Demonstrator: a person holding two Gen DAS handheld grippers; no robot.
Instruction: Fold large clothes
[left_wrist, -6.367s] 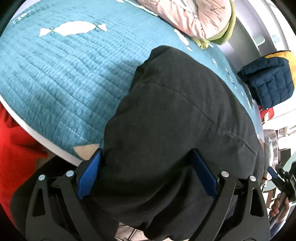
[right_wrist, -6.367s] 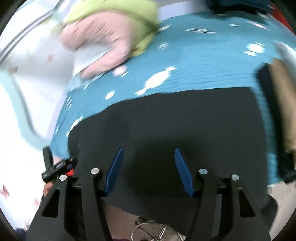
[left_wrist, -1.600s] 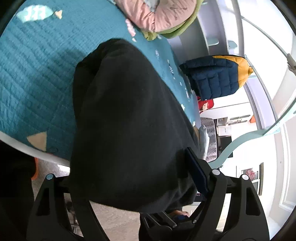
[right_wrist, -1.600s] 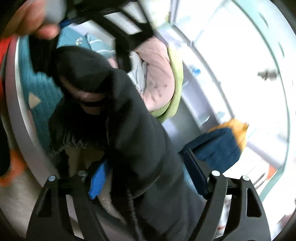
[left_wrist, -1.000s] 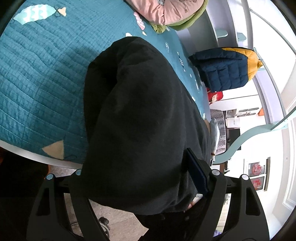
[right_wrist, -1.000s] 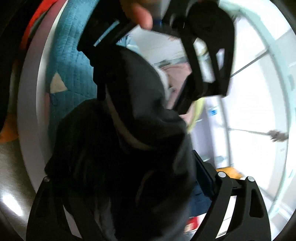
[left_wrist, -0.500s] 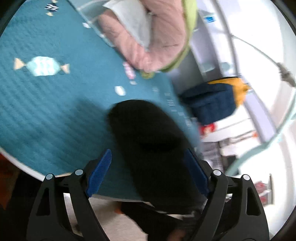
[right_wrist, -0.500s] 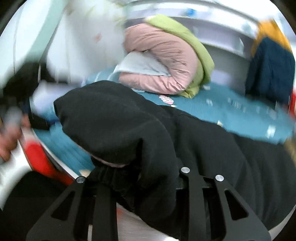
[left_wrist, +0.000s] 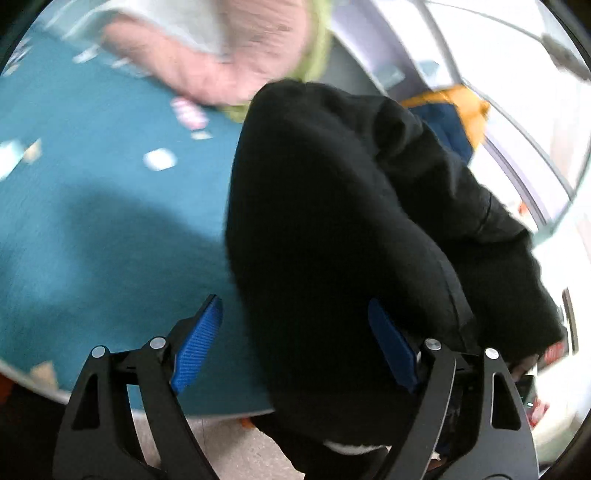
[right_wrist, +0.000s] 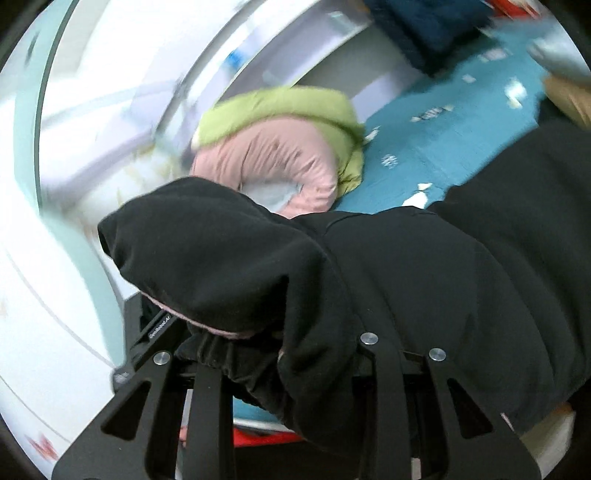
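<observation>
1. Right hand-held gripper (right_wrist: 284, 354) is clamped on a bunched edge of the black fleece jacket (right_wrist: 424, 280). You can't see the pads, the fabric swallows them, but the two arms sit close together with cloth squeezed between, so I'd call that a real grip.
2. Left hand-held gripper (left_wrist: 295, 339) has its blue pads (left_wrist: 197, 343) spread wide. The jacket bulk sits between them but neither pad looks pressed into it, so it reads as open and not holding.
3. Where the jacket is: mostly draped over the near edge of the teal quilted bench (left_wrist: 96, 229), one end lifted off it by the right gripper, with a bit of pale lining showing at the hem.
4. Why hold it like that? My guess is pinching the edge lets the weight hang so the fabric straightens out before it's laid flat for a fold.
5. A pink and green puffer jacket (right_wrist: 280, 147) is bundled at the far side and a navy and yellow jacket (left_wrist: 454, 114) is further back, both well apart from the work.
</observation>
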